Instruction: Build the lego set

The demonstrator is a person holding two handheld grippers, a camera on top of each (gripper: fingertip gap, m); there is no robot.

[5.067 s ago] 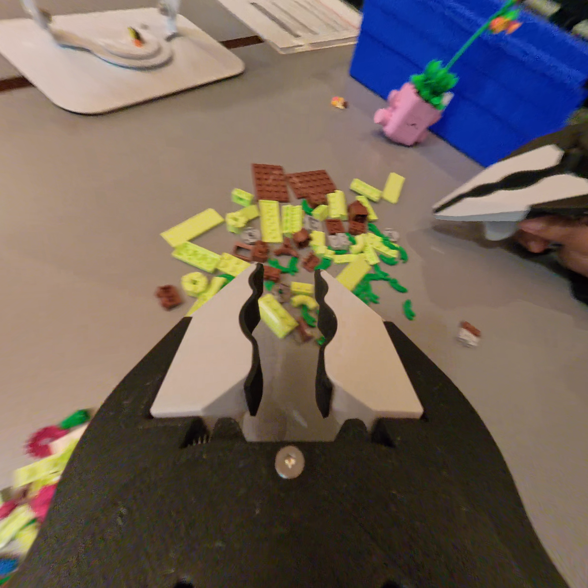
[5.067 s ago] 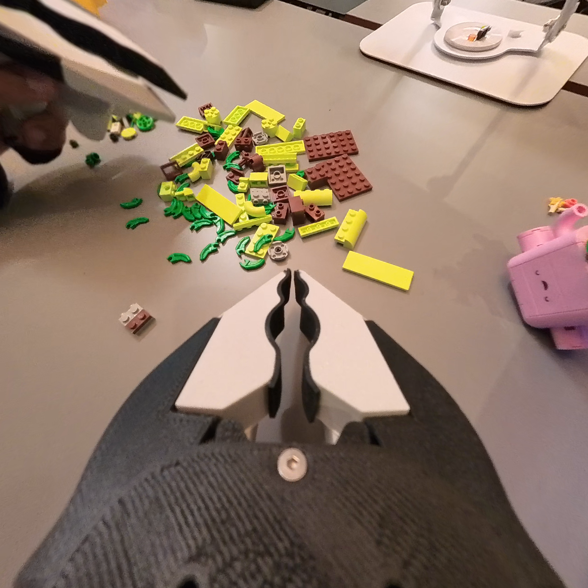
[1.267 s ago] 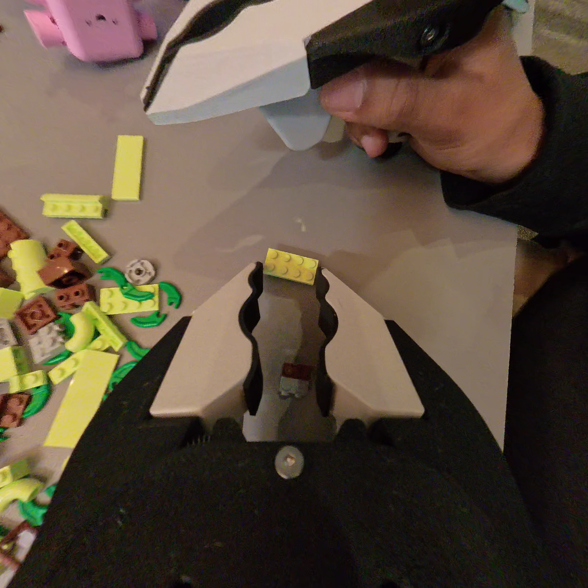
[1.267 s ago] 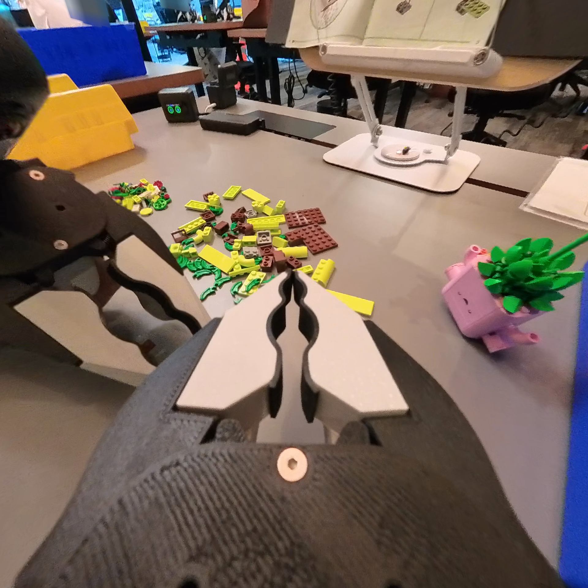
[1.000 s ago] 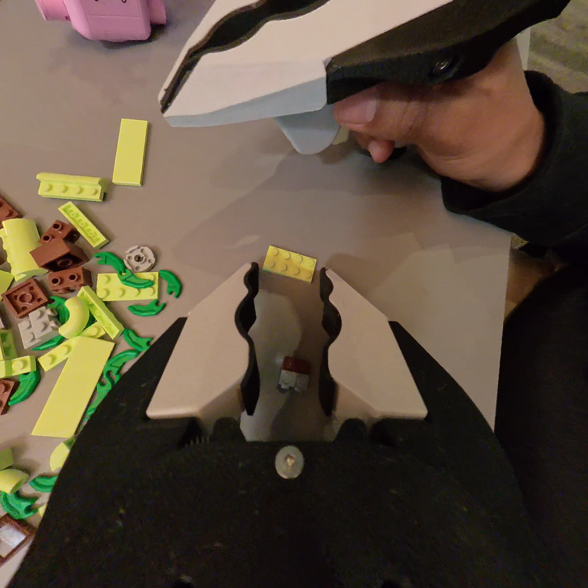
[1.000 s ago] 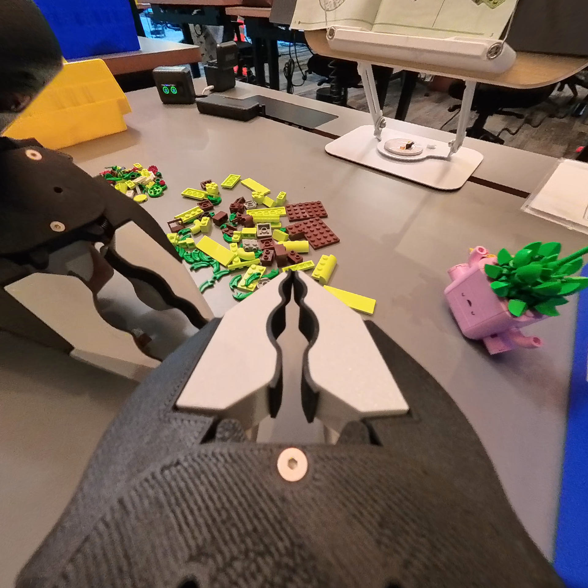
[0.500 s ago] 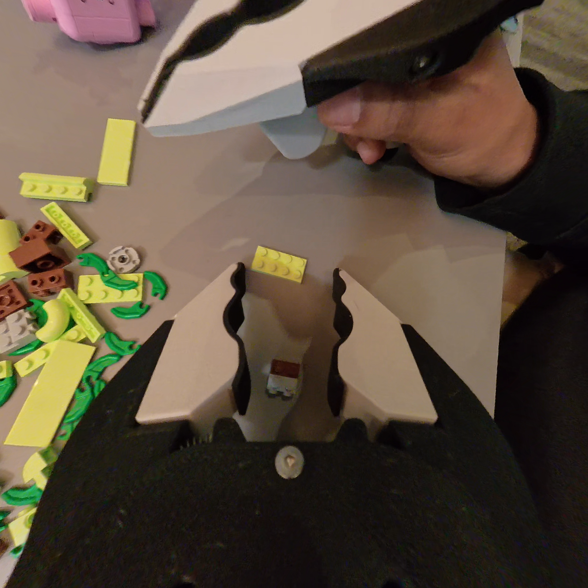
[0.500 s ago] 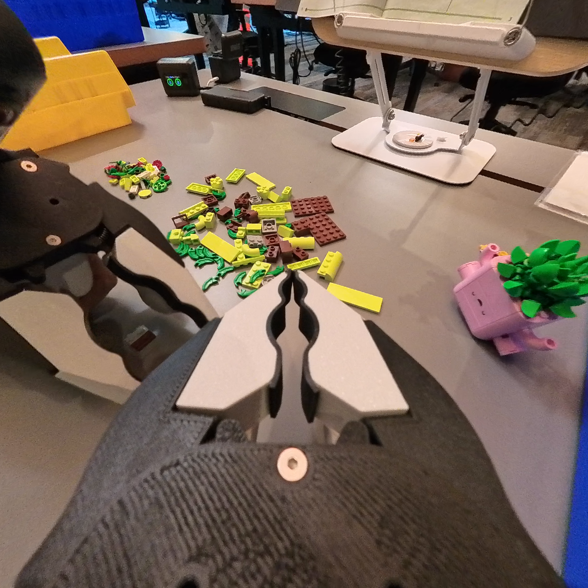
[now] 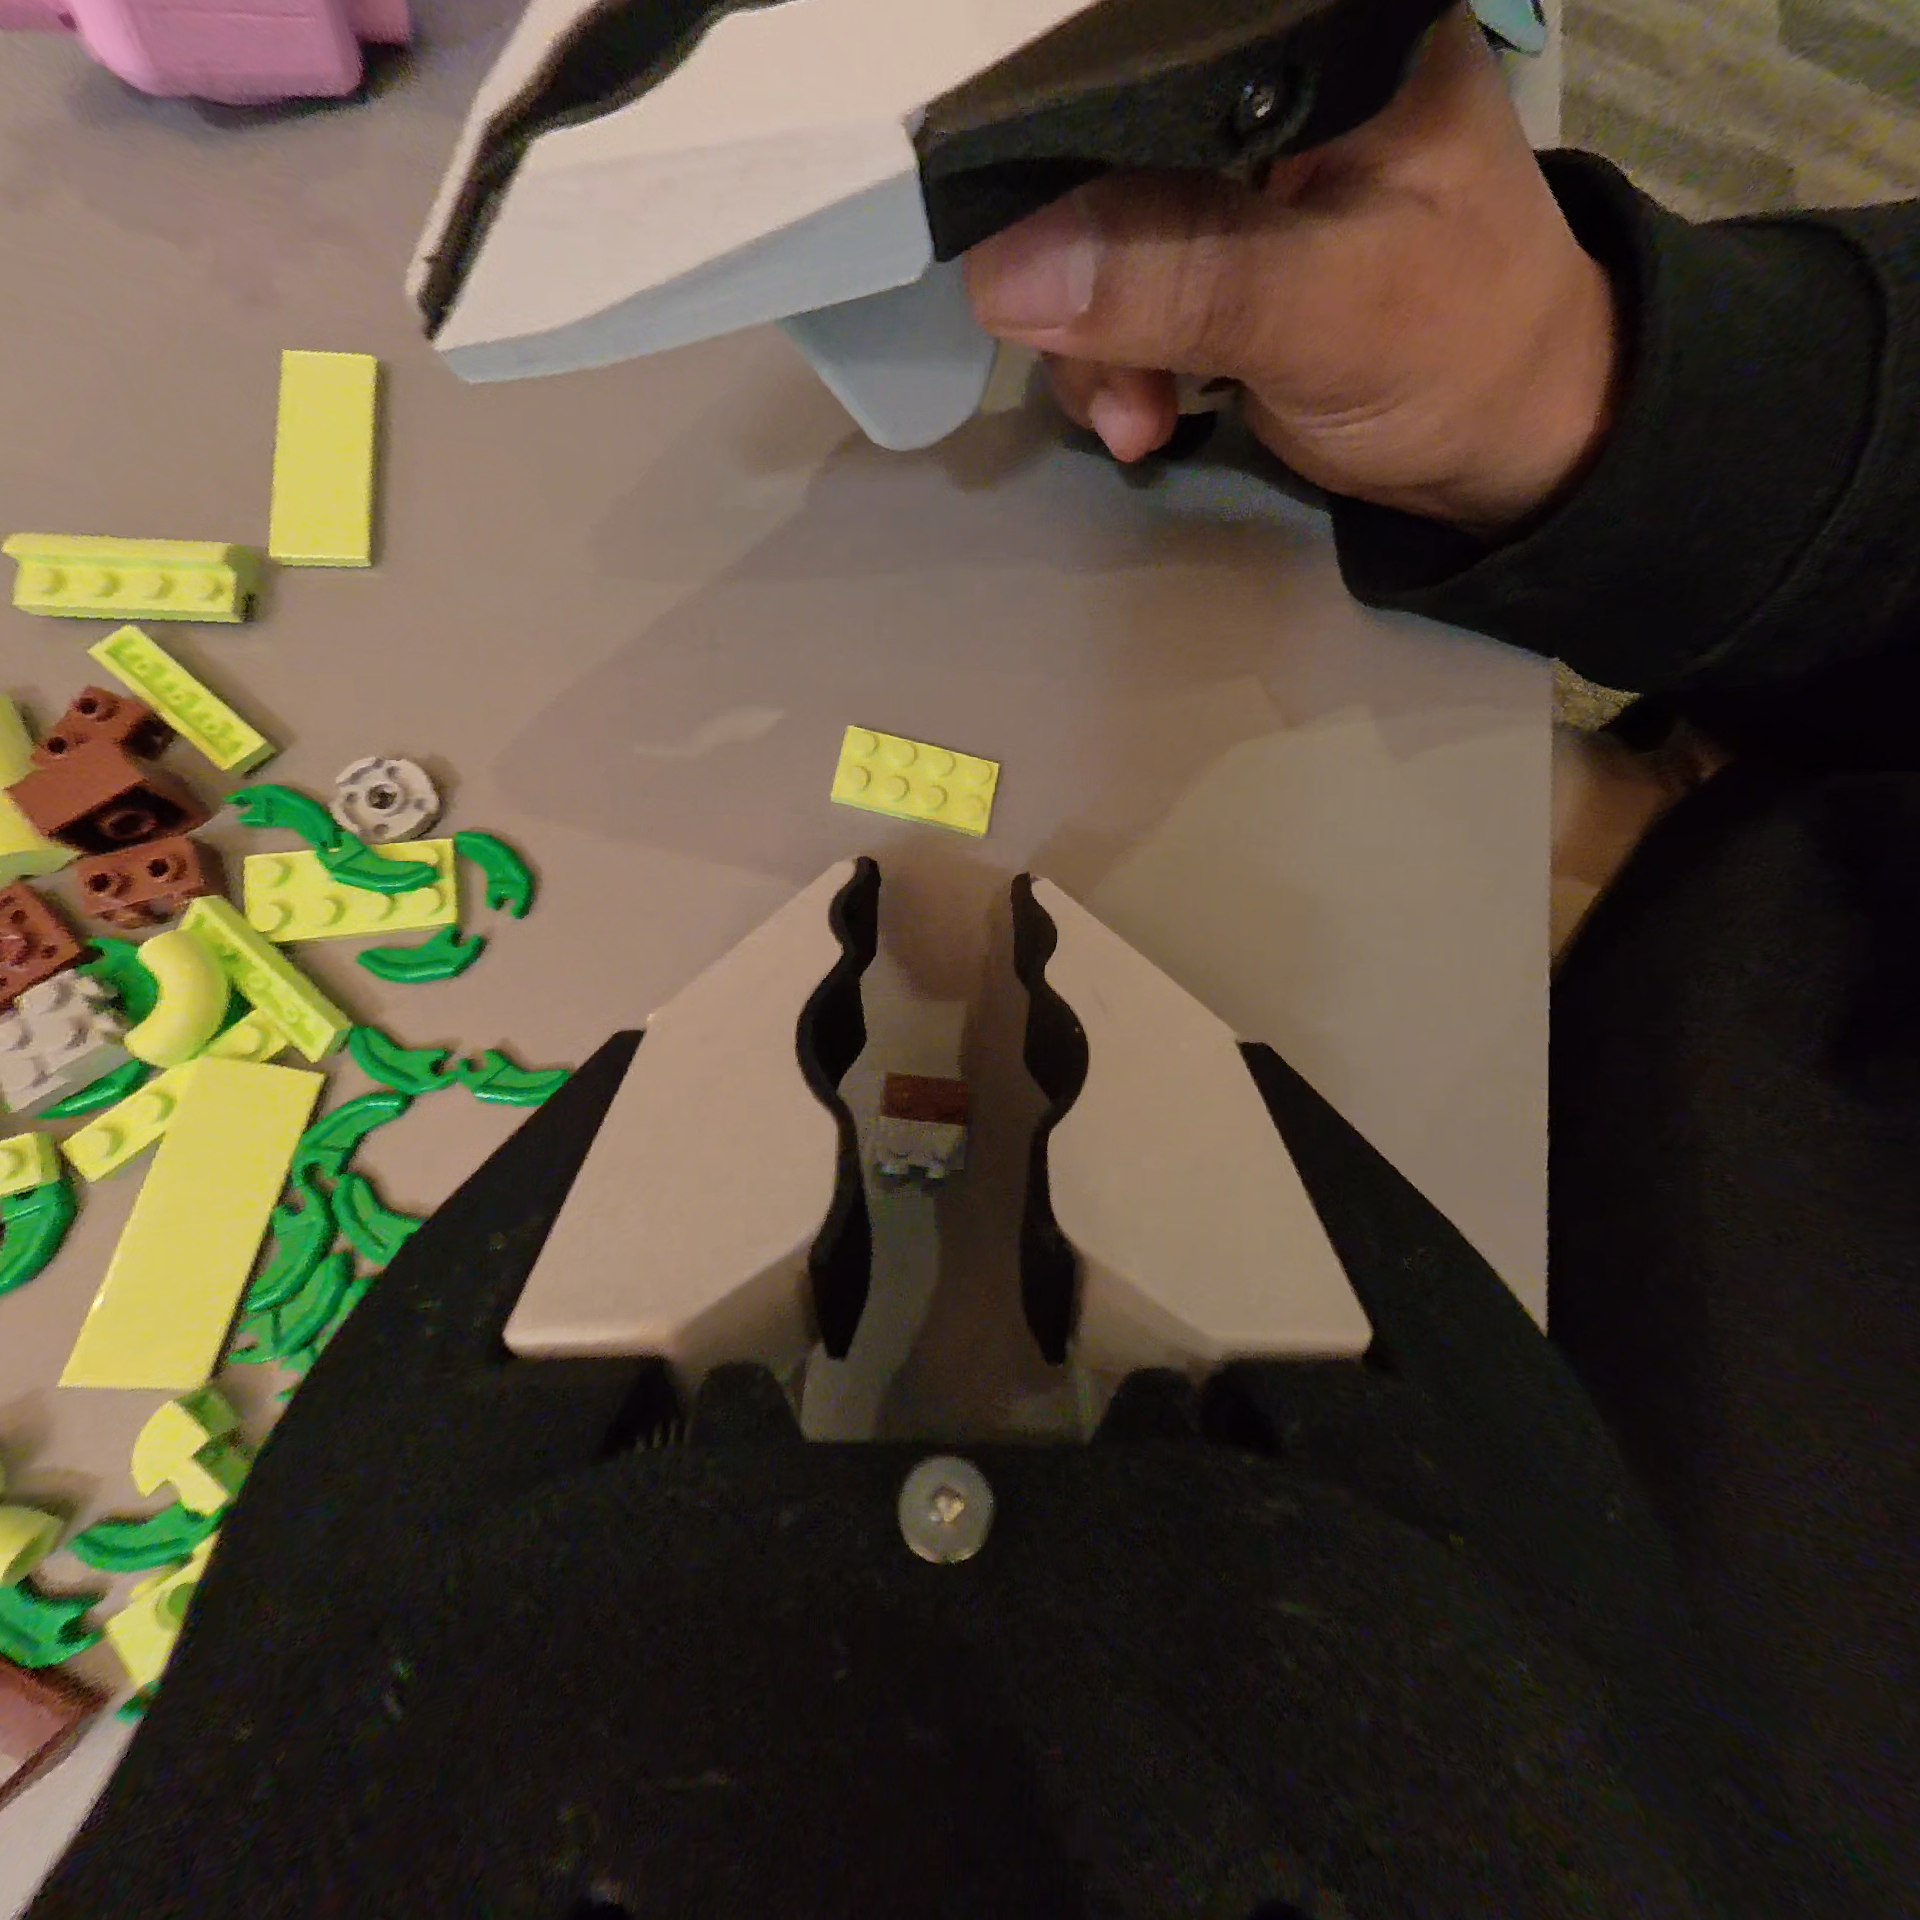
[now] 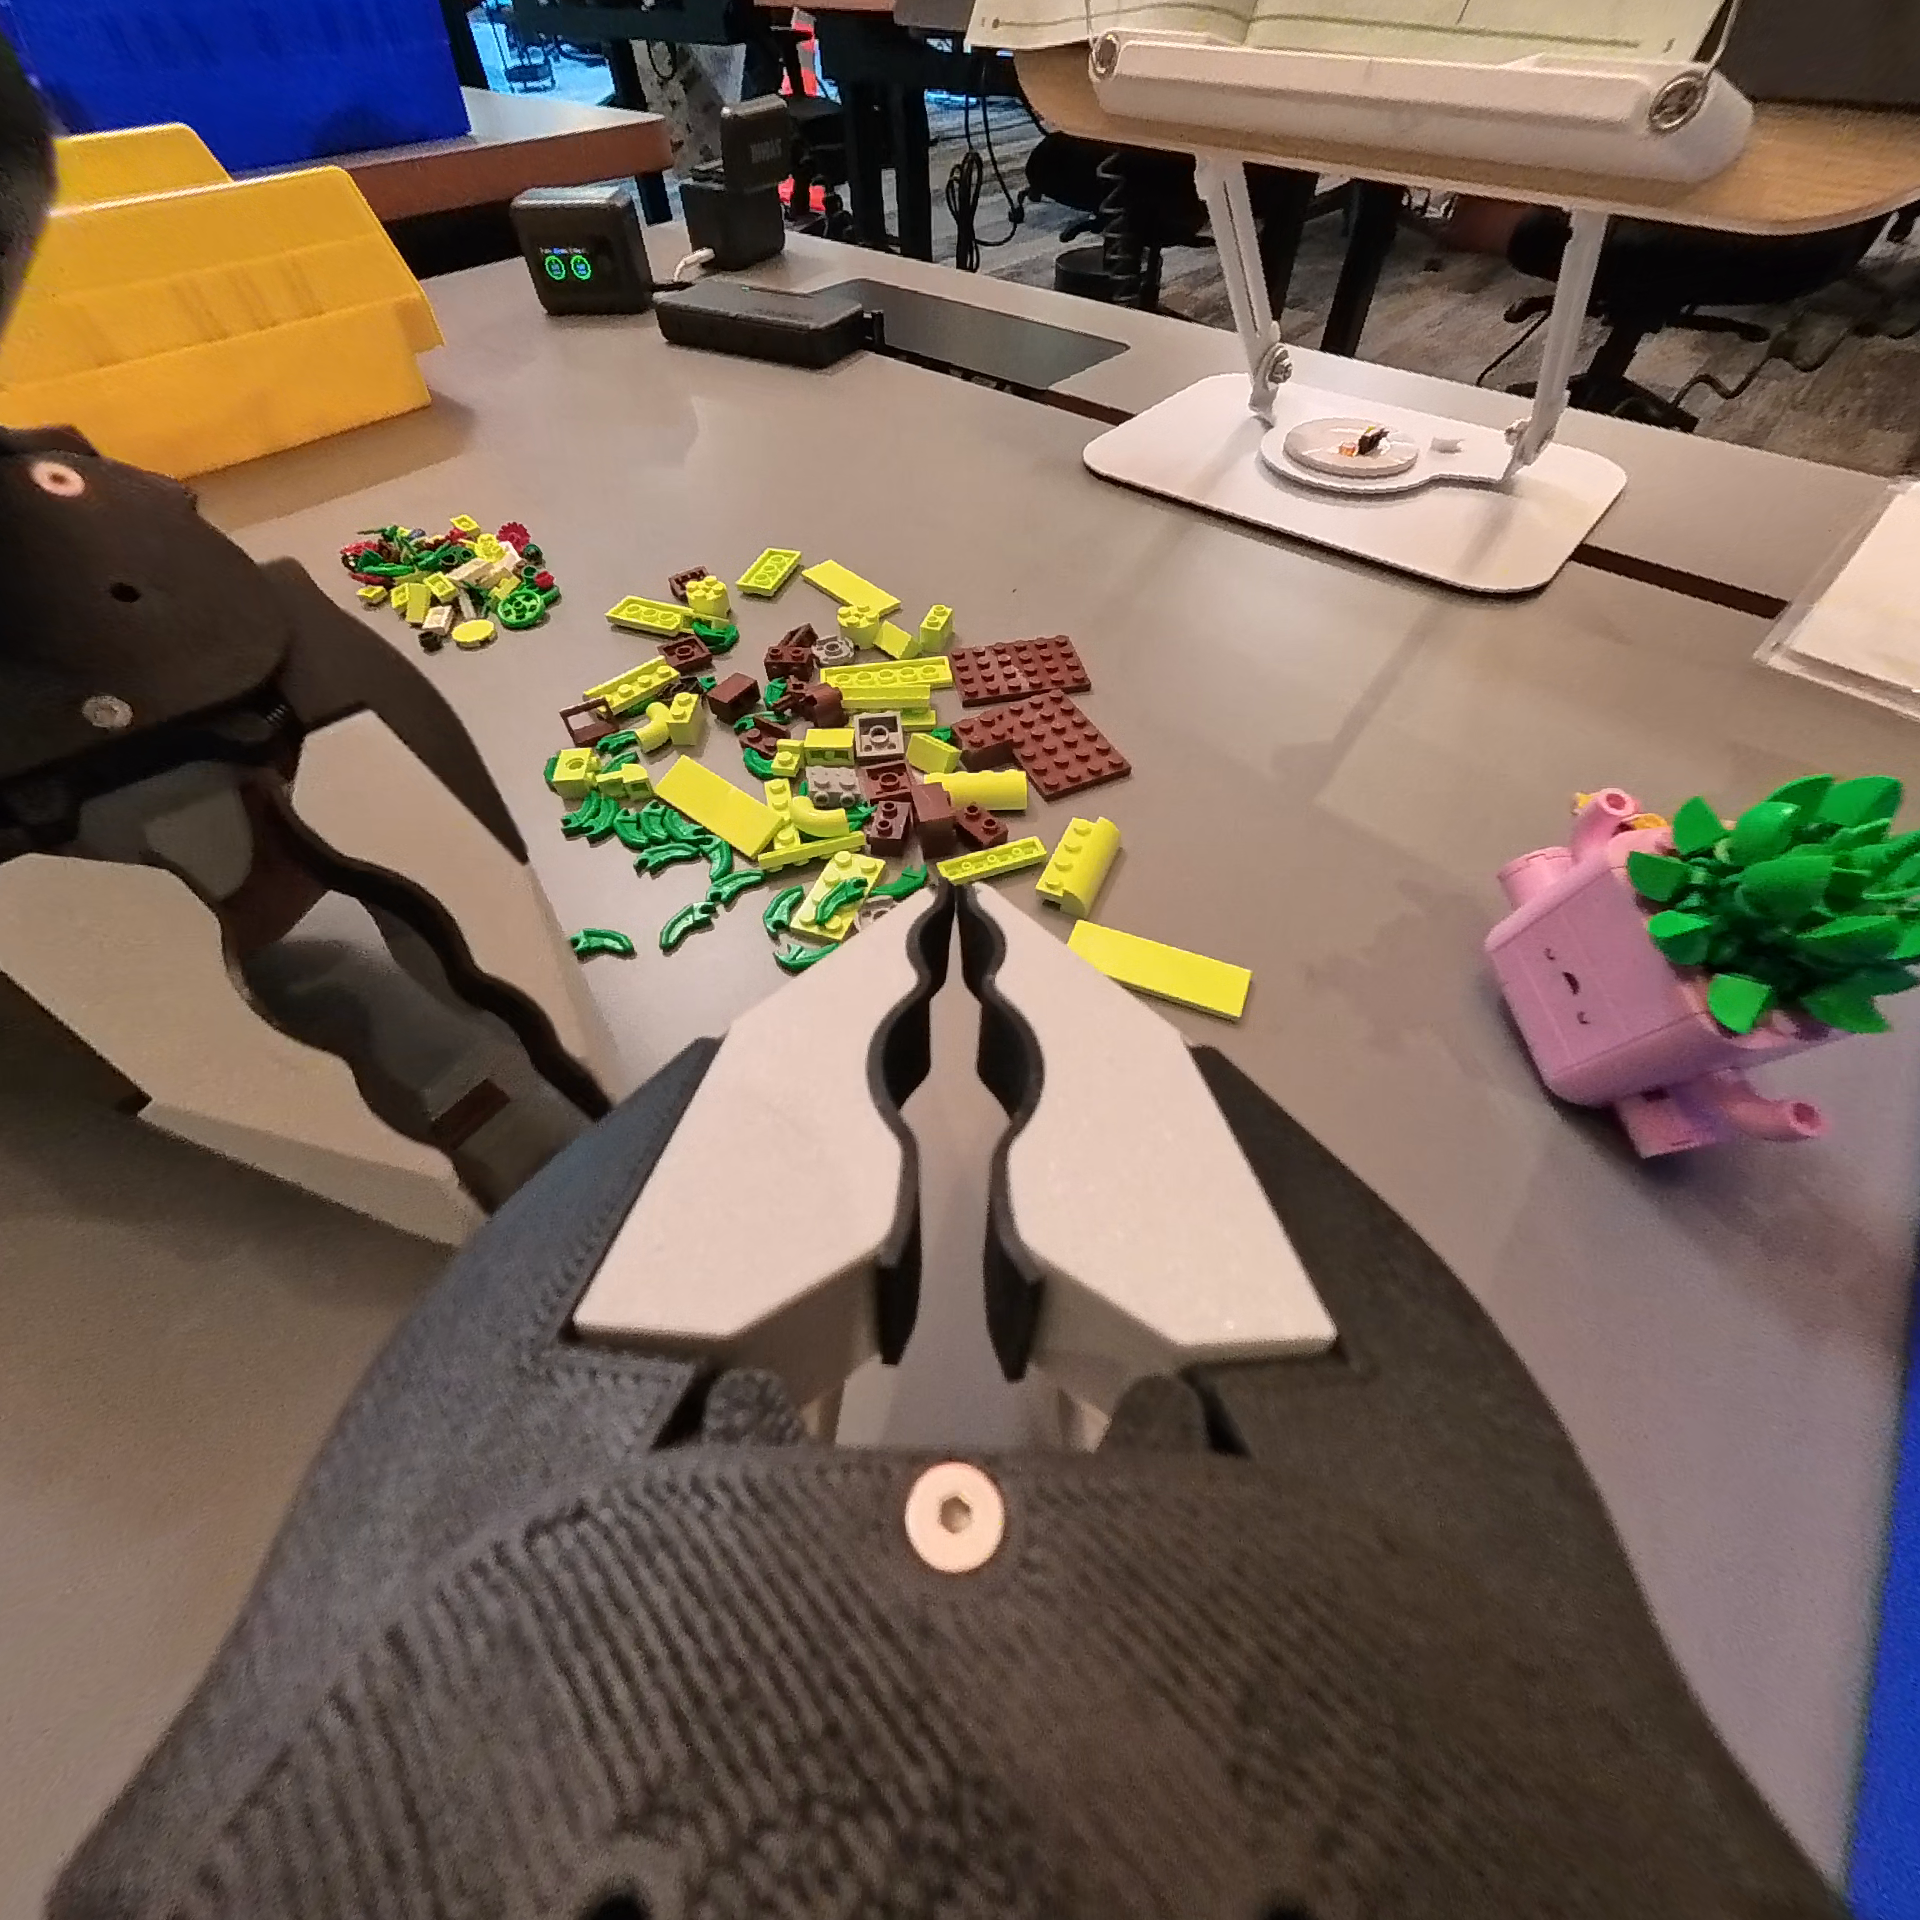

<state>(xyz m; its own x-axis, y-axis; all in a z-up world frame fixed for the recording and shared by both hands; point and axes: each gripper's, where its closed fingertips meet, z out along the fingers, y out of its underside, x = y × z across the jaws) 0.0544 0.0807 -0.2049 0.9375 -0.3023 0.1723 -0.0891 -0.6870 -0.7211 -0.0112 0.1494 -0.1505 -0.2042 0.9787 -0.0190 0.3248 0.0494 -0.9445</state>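
Note:
In the left wrist view my left gripper (image 9: 935,883) is open and empty, low over the grey table. A lime 2x4 plate (image 9: 914,779) lies flat on the table just ahead of its fingertips, clear of them. A small brown-and-grey brick piece (image 9: 923,1127) lies on the table between the two fingers, touching neither. My right gripper (image 10: 956,899) is shut and empty, held above the table near the loose brick pile (image 10: 831,748). It also shows in the left wrist view (image 9: 675,208), held by a hand (image 9: 1299,312).
A pink pot with a green plant (image 10: 1683,966) lies on its side at the right. A smaller pile of bits (image 10: 457,582), a yellow bin (image 10: 208,301) and a white stand (image 10: 1351,478) sit farther back. The table edge (image 9: 1548,935) runs close on the right. The grippers' ends are close to 11 cm from one another.
My left gripper let go of the lime plate, opened wide, then drew back and narrowed a little. The plate now lies ahead of the tips. The right gripper stayed shut.

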